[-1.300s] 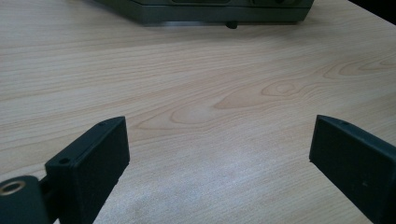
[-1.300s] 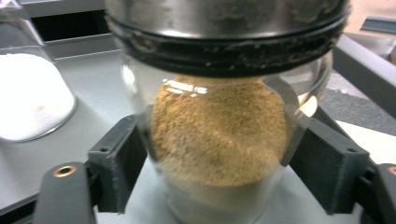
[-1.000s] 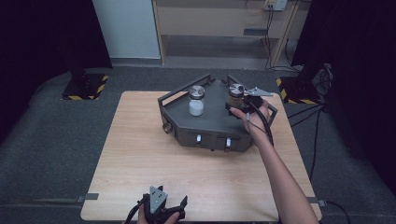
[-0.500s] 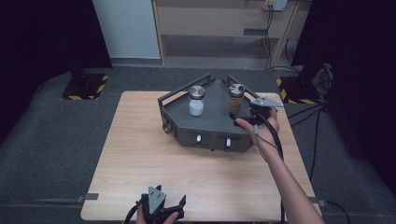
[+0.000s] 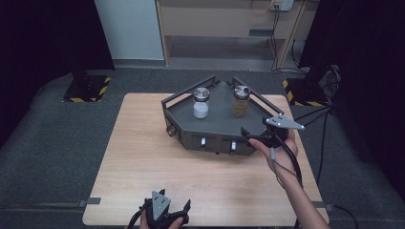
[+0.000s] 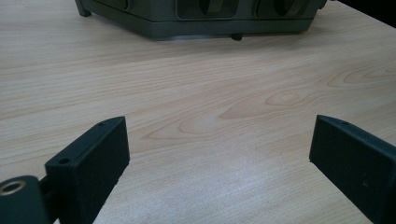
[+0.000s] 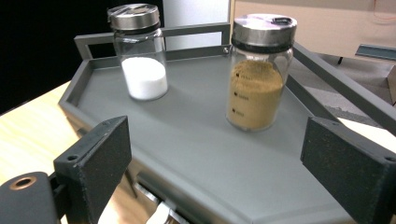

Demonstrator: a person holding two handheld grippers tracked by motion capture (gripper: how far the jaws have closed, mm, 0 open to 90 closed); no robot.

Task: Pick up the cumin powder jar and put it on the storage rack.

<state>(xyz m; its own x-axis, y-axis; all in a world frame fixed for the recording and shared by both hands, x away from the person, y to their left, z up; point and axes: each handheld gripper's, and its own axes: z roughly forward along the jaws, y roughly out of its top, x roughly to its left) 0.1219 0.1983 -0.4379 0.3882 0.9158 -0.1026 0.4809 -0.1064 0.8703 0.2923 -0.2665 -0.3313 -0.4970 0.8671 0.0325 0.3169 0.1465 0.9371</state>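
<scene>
Black hand-held gripper [image 5: 260,135] with grey three-cornered plate, trailing black cable, square pads.

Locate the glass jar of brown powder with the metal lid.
In the high view, the glass jar of brown powder stands upright at the grey tray's far right, right of the glass jar of white powder.

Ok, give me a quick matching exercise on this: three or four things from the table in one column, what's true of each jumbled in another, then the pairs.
1. left jar
2. right jar
3. right gripper
4. left gripper

a. brown powder inside
b. at the table's near edge
c. white powder inside
d. open, at the tray's front right corner

Pairs: 1-c, 2-a, 3-d, 4-b
</scene>
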